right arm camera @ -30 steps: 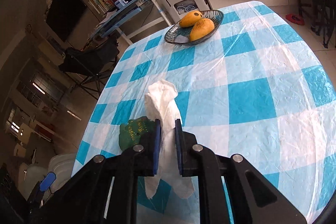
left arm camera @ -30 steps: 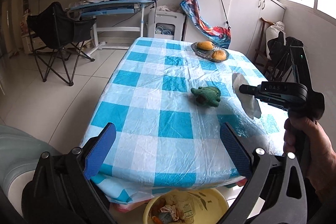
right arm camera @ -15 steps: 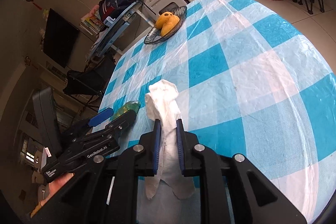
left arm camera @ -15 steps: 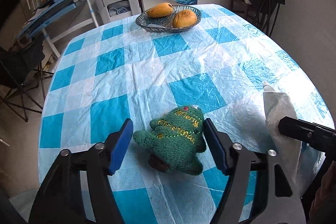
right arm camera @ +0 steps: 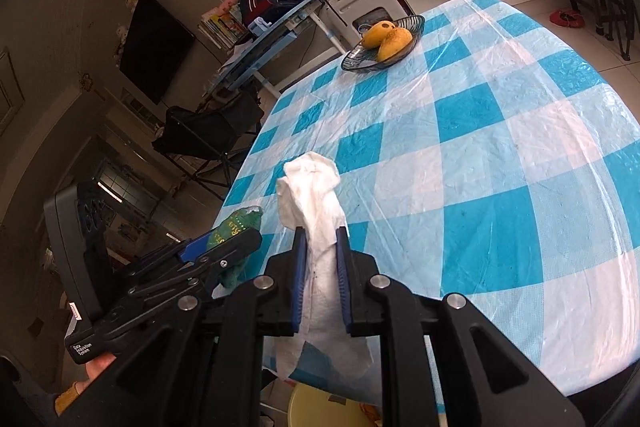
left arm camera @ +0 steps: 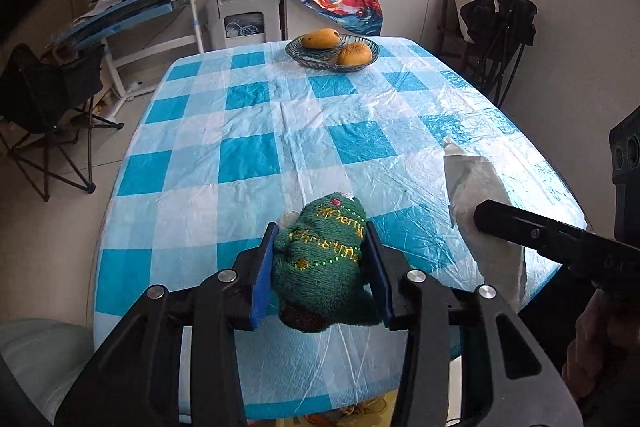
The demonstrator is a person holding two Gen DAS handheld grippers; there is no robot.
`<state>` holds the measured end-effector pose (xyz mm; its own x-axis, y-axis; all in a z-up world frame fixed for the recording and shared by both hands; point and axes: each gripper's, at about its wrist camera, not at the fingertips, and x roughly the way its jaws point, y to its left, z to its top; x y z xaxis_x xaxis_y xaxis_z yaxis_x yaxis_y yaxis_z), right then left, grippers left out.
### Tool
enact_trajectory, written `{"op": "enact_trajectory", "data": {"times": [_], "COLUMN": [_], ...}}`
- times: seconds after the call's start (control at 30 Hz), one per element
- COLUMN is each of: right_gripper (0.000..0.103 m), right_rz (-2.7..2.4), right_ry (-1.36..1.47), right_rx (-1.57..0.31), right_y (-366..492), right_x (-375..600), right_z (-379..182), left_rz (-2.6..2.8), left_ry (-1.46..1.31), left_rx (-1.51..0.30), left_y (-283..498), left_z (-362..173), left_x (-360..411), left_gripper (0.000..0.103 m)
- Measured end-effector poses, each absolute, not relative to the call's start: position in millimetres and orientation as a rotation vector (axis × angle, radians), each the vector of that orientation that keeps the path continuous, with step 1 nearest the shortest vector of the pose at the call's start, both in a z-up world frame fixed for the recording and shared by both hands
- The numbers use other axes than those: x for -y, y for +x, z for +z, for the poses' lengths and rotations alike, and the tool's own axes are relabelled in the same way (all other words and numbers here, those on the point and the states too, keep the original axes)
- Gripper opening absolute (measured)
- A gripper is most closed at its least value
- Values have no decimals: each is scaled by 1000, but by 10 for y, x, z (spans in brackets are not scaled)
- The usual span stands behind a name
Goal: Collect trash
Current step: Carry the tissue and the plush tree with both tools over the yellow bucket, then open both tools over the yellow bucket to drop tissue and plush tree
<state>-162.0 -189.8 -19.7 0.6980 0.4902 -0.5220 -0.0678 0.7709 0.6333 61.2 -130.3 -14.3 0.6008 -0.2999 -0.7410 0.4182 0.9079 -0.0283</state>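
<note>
Tissue sits centre-bottom of your right wrist view, pinched between the pads of your right gripper, jaws nearly shut on it; its top flops above the fingertips and the tail hangs below, over the near table edge. Left of it in that view, your left gripper has the green knit tree between its pads. In the left wrist view, left to right: folding chair at mid-left, left gripper at lower centre, jaws closing, blue pads against both sides of the tree. Fruit bowl is top centre at the far table edge. The tissue hangs at right, off your right gripper's finger. Yellow bin shows at the bottom edge below the table.
</note>
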Motion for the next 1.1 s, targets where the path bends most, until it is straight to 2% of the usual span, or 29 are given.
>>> {"op": "enact_trajectory", "data": {"times": [0.27,0.5,0.53,0.6,0.67,0.77,0.97,1.1], "right_gripper": [17,18,20,39,42,52,62,68], "right_rz": [449,456,440,399,362,300,244,193], "right_ry": [563,457,441,431,442,474,485,396], "right_rx": [-848,-999,-1012,-1017,-997,-953,-848,-760], "right_y": [-2168,-2422,-2434,-2444,-2459,-2506,-2644,-2745], "right_x": [1311,946,931,952,1016,1170,1290,1240], "right_z": [-340,-558,-575,-588,-564,-521,-389,-218], "left_rz": [-392,-387,-388,-397,-411,-423,-367,-270], "left_ry": [90,78,75,75,80,104,112,131], "left_rx": [-828,-874,-886,-912,-946,-1006,-952,-787], "left_y": [-132,-594,-639,-718,-781,-809,-880,-1010], "left_z": [-60,-219,-259,-343,-426,-563,-481,-185], "left_x": [848,725,720,727,745,793,690,563], "left_gripper": [40,40,40,40,41,45,60,85]}}
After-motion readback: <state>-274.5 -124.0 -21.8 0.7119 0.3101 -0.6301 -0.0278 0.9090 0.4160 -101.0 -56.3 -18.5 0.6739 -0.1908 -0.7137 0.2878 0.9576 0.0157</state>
